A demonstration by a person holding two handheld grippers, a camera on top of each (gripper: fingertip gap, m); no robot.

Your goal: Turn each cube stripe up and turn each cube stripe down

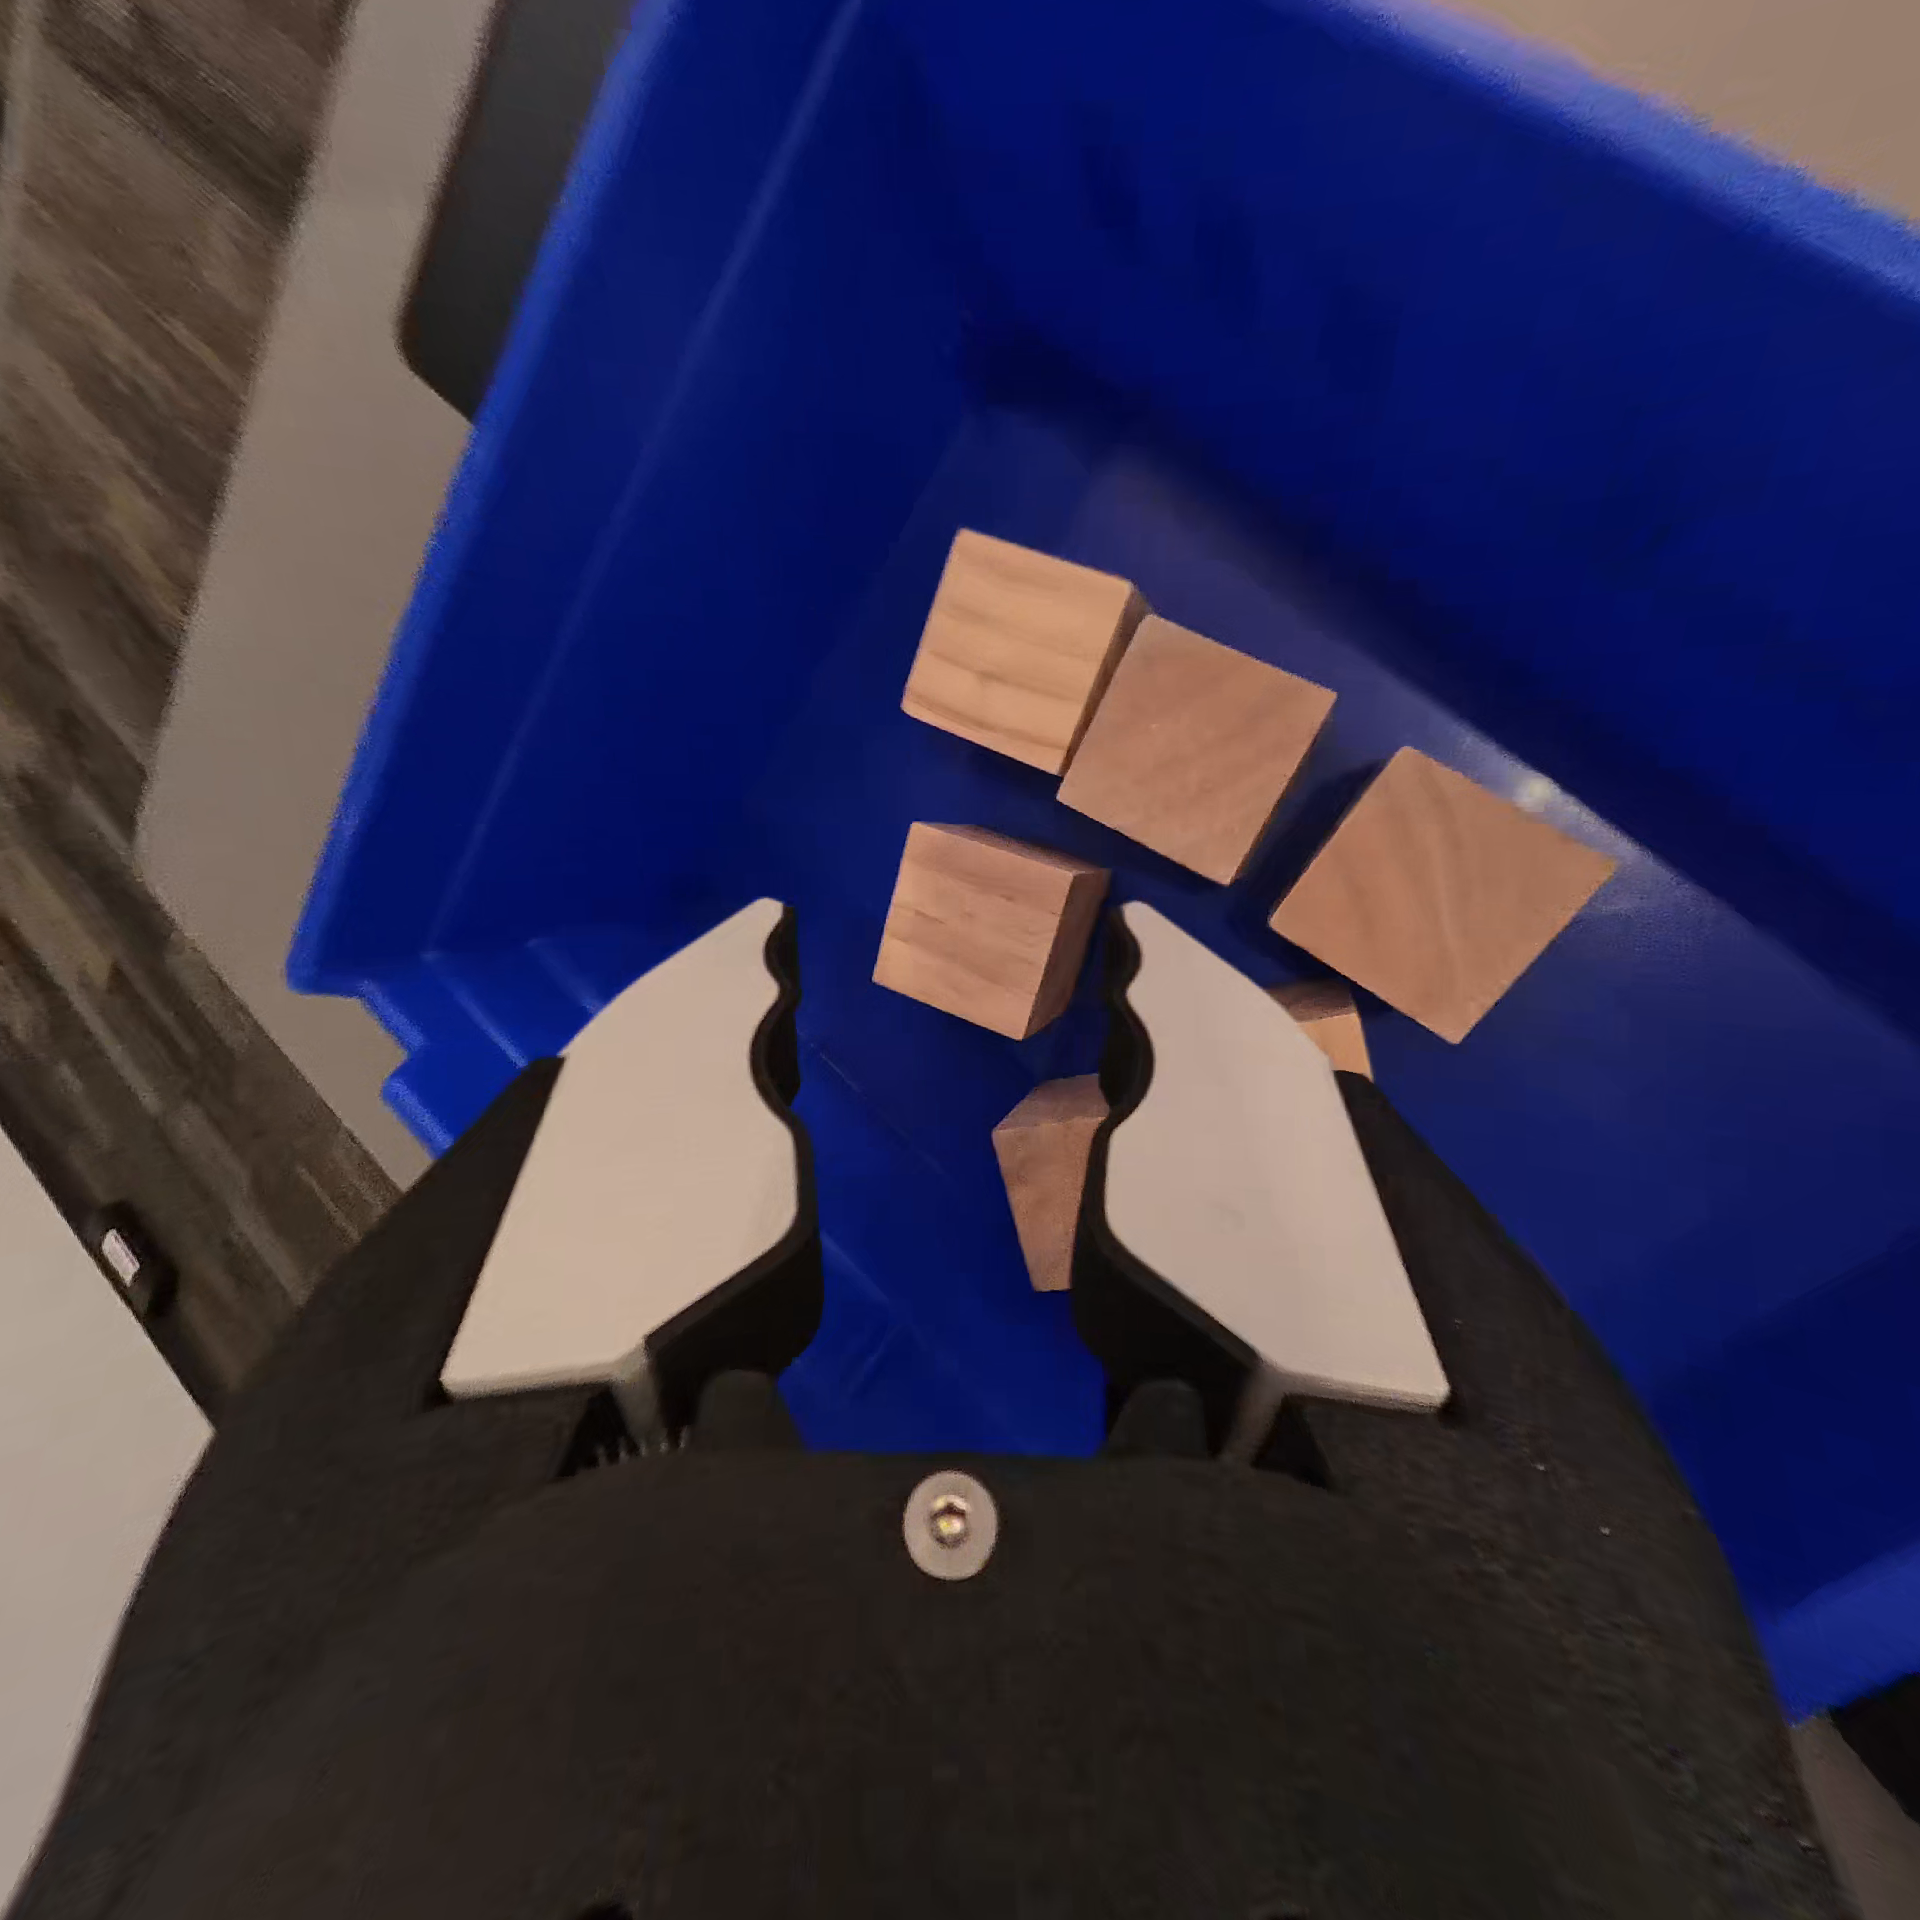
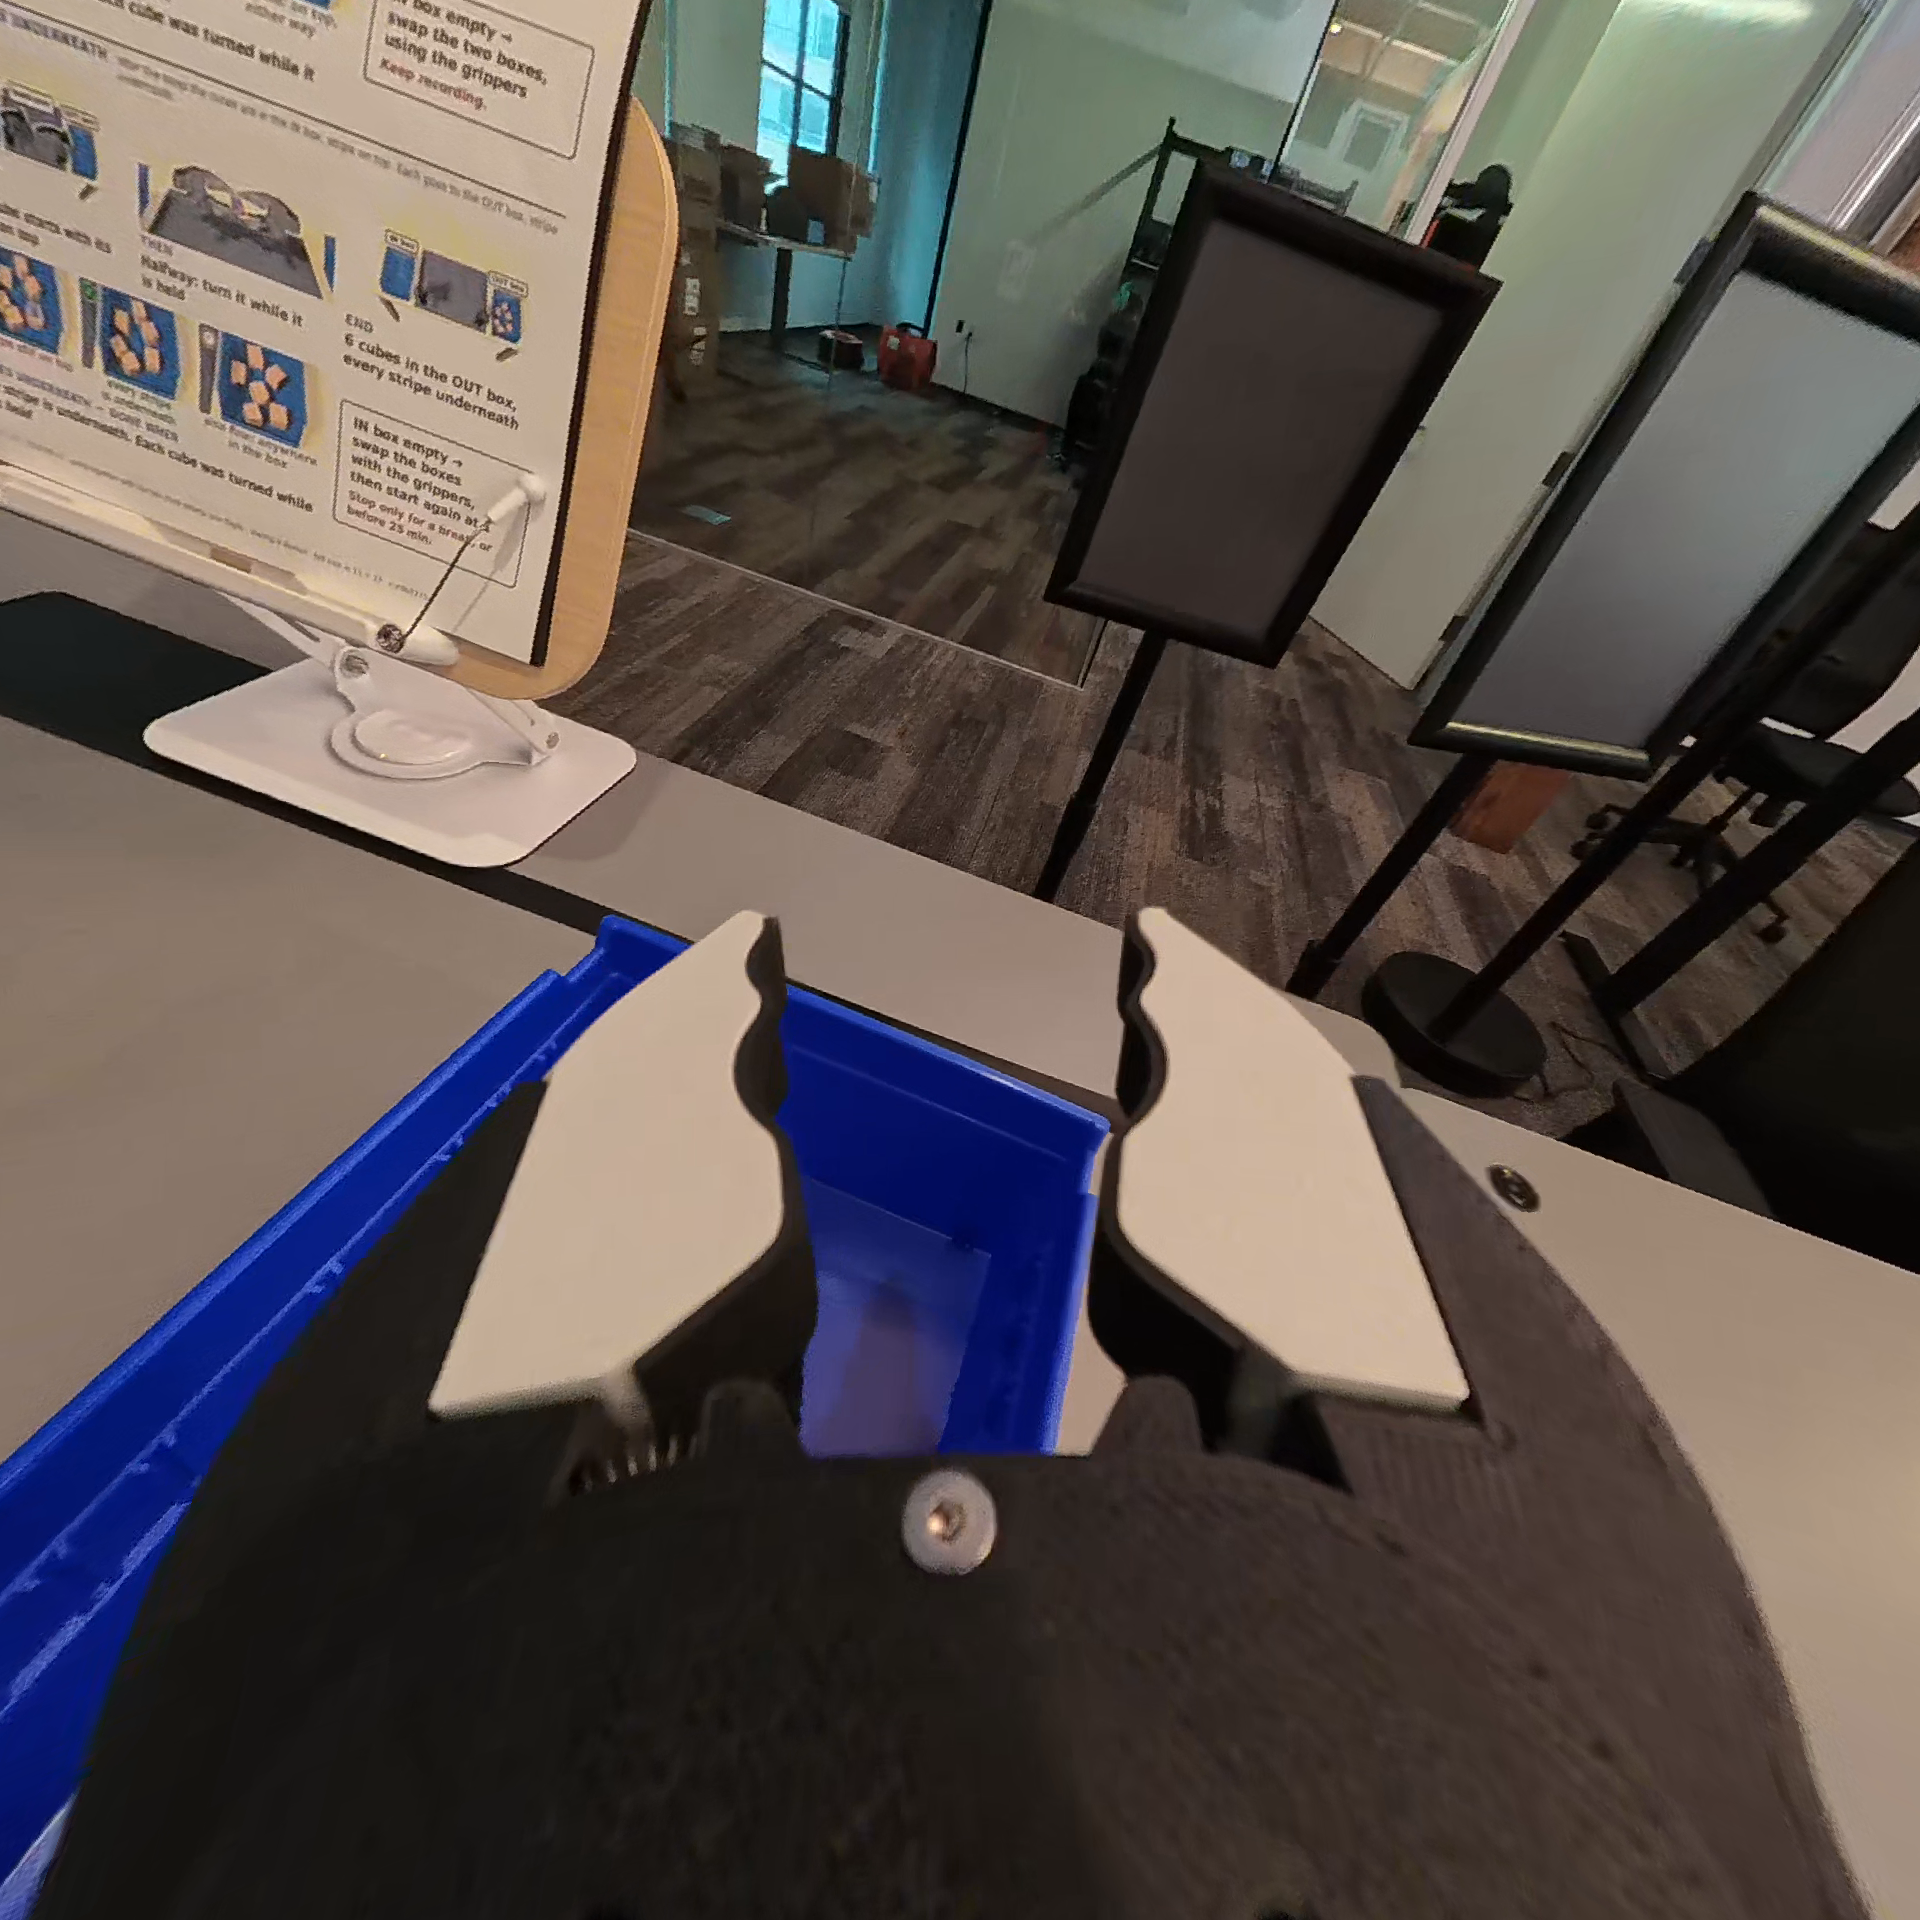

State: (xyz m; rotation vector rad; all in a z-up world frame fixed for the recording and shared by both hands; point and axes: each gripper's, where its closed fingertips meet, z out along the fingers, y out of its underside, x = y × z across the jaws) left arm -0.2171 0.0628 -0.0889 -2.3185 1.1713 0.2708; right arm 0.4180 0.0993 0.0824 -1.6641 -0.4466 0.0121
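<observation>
Six wooden cubes [image 1: 992, 927] in blue bin [image 1: 644, 623], no stripes visible; nearest at twelve o'clock of left gripper [image 1: 951, 935], jaws apart, empty. Right gripper [image 2: 948, 940] likewise apart; turning all ahead, I judge.

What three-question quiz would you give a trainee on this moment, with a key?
1. True or false: the left gripper is shut on a wooden cube.
2. Which holds the wooden cubes? A) the blue bin under the left gripper B) the grey table C) the white stand
3. Fill in: the right gripper hangs open over a blue bin whose visible part holds ____ cubes.

Key
1. False: its jaws stand open, nothing between them.
2. A
3. no
</observation>
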